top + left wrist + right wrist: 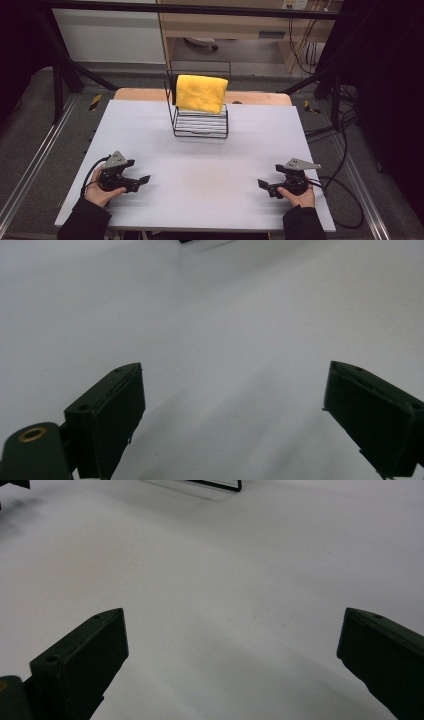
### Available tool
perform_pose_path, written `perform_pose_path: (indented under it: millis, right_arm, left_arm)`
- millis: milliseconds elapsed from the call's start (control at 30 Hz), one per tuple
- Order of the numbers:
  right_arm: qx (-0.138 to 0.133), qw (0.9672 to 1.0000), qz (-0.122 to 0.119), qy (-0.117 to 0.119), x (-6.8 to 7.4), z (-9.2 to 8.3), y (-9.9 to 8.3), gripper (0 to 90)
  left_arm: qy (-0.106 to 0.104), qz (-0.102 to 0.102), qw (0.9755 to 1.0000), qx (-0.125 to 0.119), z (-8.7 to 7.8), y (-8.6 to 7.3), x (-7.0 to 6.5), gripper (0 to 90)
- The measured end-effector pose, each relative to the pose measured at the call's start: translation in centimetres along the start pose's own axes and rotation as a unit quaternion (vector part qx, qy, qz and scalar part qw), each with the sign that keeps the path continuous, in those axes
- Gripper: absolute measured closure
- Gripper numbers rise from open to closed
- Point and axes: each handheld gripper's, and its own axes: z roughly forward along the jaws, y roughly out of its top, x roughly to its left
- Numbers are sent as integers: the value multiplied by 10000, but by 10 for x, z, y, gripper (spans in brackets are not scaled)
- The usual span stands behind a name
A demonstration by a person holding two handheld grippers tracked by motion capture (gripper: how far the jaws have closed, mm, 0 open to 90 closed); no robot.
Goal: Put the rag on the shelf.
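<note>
1. A white table (200,165) is seen from above, with a strip of wooden board (145,94) showing along its far edge.
2. A black wire rack (200,122) stands upright on the far middle of the table, well apart from both grippers.
3. A folded yellow cloth (200,93) hangs over the rack's upper bar. It covers most of the rack's upper part, and the slatted base shows below it.
4. The left gripper (140,181) rests on the near left part of the table, held by the person's left hand (102,192). A dark sleeve comes in from the bottom edge.
5. In the left gripper view, its two black jaws stand wide apart with bare white tabletop between them. It is released and grasps nothing.
6. The right gripper (263,186) rests on the near right part of the table, held by the right hand (300,196). A black cable (345,200) trails off the table's right side.
7. In the right gripper view, its jaws are also spread wide over bare table, so it is released and grasps nothing. A corner of the rack's wire base (220,485) shows at the top edge.
8. The two grippers point inward toward each other, with a wide stretch of table between them.
9. Grey floor and a black metal frame (65,60) surround the table.
</note>
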Motion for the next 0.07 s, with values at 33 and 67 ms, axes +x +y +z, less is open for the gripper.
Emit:
perform_pose_path:
  millis: [33,67]
  right_arm:
    - [15,10000,1,6,0,0,0,7]
    - [24,10000,-2,9,0,1,0,7]
  left_arm:
    - [4,4,10000,0,0,0,0,95]
    - [2,1,10000,2,0,0,0,94]
